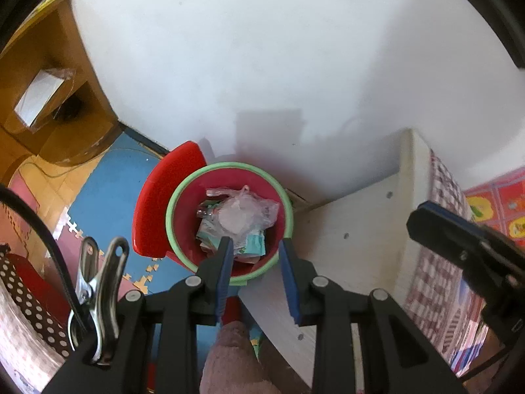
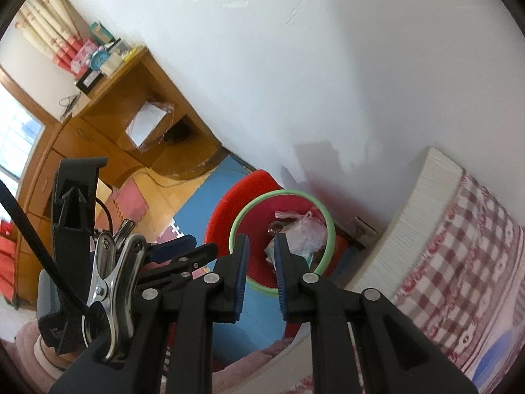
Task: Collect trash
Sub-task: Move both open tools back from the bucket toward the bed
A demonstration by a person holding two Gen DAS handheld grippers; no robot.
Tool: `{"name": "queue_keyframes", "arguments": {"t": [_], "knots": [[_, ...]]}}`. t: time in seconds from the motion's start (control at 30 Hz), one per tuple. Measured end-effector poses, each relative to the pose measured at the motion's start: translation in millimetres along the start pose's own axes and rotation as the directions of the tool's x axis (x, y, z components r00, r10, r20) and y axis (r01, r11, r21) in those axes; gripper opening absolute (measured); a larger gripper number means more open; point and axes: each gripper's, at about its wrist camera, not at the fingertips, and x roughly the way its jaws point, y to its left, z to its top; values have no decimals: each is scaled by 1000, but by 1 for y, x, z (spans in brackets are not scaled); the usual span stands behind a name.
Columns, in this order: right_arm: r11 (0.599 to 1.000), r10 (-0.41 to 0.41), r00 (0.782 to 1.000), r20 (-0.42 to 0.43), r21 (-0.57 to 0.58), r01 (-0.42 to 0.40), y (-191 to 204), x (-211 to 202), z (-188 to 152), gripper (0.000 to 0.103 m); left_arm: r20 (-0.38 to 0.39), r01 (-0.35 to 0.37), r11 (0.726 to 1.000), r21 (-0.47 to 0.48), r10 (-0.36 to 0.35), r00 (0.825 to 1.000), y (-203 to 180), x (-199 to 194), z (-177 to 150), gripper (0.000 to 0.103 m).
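Observation:
A red bin with a green rim (image 1: 170,210) stands on the floor against the wall, holding trash (image 1: 236,216): a crumpled clear plastic bag on top of paper wrappers. My left gripper (image 1: 256,256) hangs above the bin's near edge, pointing steeply down, open, with nothing between its blue pads. In the right wrist view the same bin rim (image 2: 331,226) and bagged trash (image 2: 305,229) lie beyond my right gripper (image 2: 261,256), which is narrowly open and holds nothing. A red lid (image 1: 157,197) leans behind the bin. The right gripper's body (image 1: 459,246) shows at the left view's right edge.
A white bed board (image 1: 361,216) and a checked sheet (image 2: 459,246) flank the bin on the right. A wooden desk (image 2: 108,124) with an open shelf stands left. Blue foam mat (image 1: 108,190) covers the floor. A pink-clad leg (image 1: 229,361) is below the left gripper.

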Motion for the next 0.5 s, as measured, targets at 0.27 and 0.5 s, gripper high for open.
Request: {"name": "queue_keyframes", "arguments": {"t": [0.27,0.5], "knots": [[998,-9,998,65,66,5,-13,-37,-22,17,17,23,996,90,-24,1000,-31,-22,-4,30],[989,-50,994,99,145,36,-34,-65,-46,17,18,41,984,171,-45,999,-62,-33,-13,30]]}}
